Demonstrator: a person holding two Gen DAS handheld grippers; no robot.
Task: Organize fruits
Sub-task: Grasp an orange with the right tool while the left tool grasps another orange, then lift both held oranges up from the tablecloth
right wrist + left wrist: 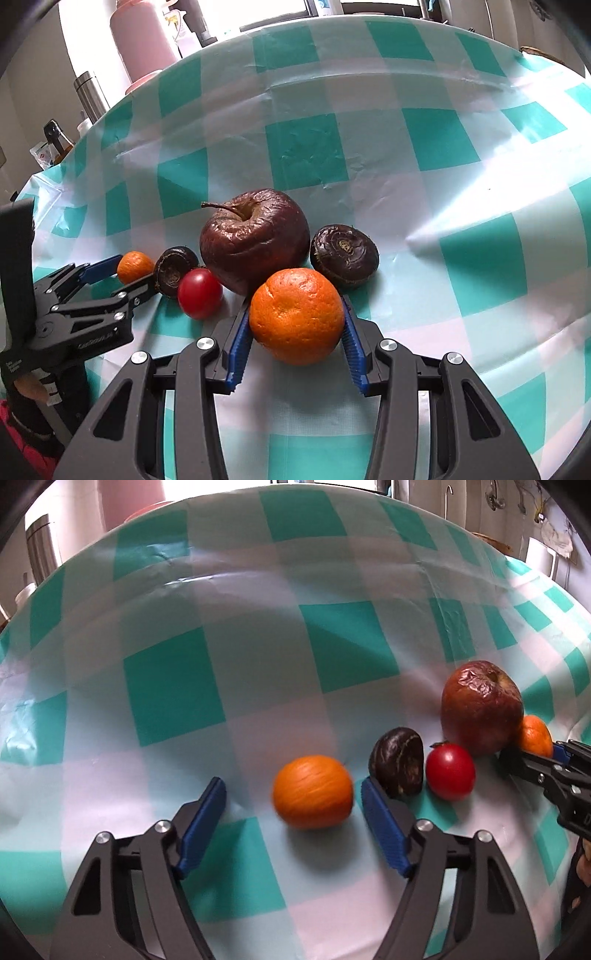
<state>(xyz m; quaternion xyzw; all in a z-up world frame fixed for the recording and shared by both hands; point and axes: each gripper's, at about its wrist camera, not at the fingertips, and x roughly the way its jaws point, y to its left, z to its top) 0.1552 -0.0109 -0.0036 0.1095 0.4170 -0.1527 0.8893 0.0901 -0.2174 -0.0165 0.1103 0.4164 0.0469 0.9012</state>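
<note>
Right gripper (pixel 297 338) clamps big orange (pixel 297 315), near side of wrinkled apple (pixel 255 238); left gripper (pixel 293 810) half-wide around small orange (pixel 313 792), pads not touching. Risk: left finger knocks dark chestnut-like fruit (pixel 398 762) into tomato (pixel 450 772), scattering cluster on checked cloth (pixel 258 627)
</note>
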